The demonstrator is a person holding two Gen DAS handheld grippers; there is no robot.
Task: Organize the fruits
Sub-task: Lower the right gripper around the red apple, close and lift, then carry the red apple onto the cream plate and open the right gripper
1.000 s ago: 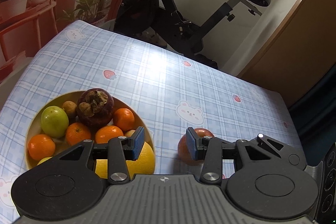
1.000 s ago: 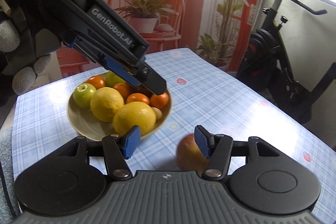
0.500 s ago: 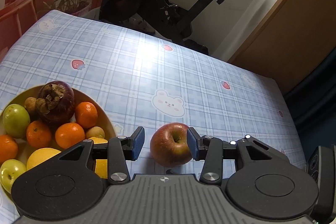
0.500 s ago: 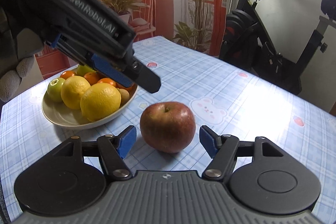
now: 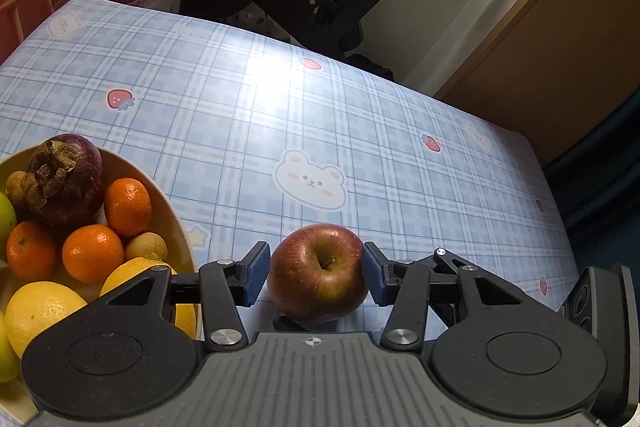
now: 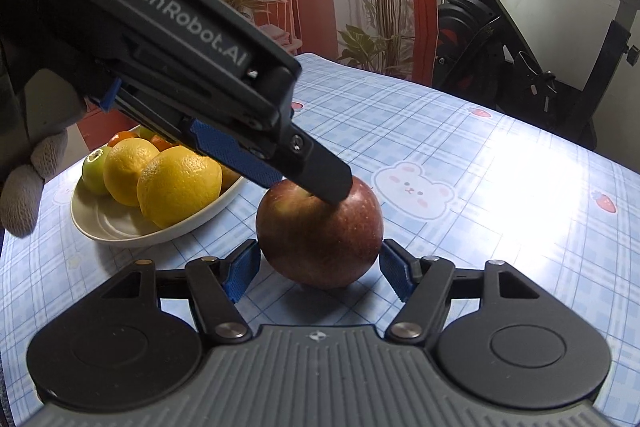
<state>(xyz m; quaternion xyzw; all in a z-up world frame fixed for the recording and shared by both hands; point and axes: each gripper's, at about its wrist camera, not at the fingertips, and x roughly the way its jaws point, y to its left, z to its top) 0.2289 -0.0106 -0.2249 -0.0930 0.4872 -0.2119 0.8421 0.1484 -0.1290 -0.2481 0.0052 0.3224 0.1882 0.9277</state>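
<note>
Left gripper: my left gripper (image 5: 314, 277) has the apple (image 5: 318, 273) between its blue pads, and its jaws are opening; the right-hand pad looks to be against the skin, the left-hand pad stands just clear of it.
Right gripper: my right gripper (image 6: 316, 273) straddles the same apple (image 6: 320, 235) from another side, jaws apart, both pads just beside the fruit; I cannot tell whether either one touches it.
Apple: red, upright with its stem dimple up, resting on the tablecloth (image 5: 248, 115) just beside the bowl (image 5: 176, 223).
Change, left view: a second ago I saw the apple only partly, off behind the right-hand finger; now it sits square between the fingers, and the bowl has slid toward the left edge.
Change, right view: a second ago the apple was a blurred shape low beside the right-hand finger; now it fills the gap, and the left gripper's finger (image 6: 316, 171) lies across its top.
Bowl: beside the apple, holding lemons (image 6: 178, 185), oranges (image 5: 92, 253), a green apple (image 6: 94, 171) and a dark purple fruit (image 5: 64, 179).
Writing: "GenRobot.AI" in pale letters on the left gripper's body (image 6: 188, 23); a few cut-off letters at the top left corner I cannot read in full.
Hand: a grey gloved hand (image 6: 24, 195) grips the left gripper.
</note>
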